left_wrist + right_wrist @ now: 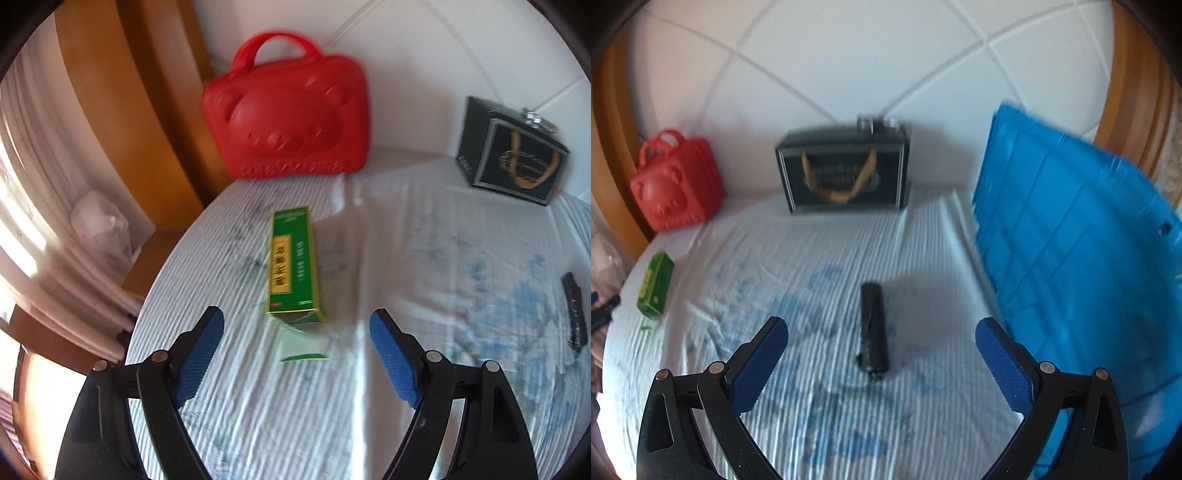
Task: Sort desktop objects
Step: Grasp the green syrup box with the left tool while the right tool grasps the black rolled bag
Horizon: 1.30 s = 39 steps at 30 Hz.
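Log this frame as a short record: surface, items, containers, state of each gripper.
surface: striped cloth
green box: lying flat, ahead of left gripper, flap open
black tube: lying flat, ahead of right gripper
red case: upright at wall
black box: upright at wall
blue bin: right side
grippers: both open, holding nothing

— Where does the left wrist camera sit?
— Low over the table's [258,424] left part, near the green box [293,264], facing the back wall and the red case [286,107] in the back-left corner.
— And the right wrist camera?
— Near the black cylinder [873,328], facing the back edge, the blue crate [1082,280] along the right edge.
— What do the two share?
— The green box, red case, black cylinder and black gift box [511,151].
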{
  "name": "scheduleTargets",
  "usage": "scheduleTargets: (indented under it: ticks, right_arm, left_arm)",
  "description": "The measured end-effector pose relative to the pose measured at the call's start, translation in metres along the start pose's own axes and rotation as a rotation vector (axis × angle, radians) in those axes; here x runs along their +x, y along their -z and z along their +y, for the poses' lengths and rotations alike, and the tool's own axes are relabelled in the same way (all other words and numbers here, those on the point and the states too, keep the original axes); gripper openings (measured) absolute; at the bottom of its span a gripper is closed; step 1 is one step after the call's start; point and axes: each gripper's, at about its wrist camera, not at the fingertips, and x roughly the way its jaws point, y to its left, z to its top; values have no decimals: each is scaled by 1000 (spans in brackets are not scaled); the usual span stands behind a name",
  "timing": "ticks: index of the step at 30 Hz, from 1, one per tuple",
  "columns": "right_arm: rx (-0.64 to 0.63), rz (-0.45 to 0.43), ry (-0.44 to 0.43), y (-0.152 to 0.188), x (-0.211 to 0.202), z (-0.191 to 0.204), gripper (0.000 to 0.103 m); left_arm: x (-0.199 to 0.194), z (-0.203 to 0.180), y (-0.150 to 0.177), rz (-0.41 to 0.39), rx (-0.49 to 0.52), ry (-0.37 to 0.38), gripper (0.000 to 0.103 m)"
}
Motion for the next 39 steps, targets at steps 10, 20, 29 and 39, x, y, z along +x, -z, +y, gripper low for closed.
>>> scheduleTargets:
  ticks: [10,20,29,39]
  right_arm:
    - [71,436,-52,-3,167,-10,103]
    - [90,628,-55,-8,232,0,103]
    - [72,650,-10,10,246,3,103]
    - [111,601,17,30,234,-5,103]
  left_arm:
    - [128,9,-48,250,-13,60,81]
    - [210,22,-60,474,-131,35,81]
    - [208,30,-49,483,-187,84,88]
    - [186,35,-42,435,-192,85,91]
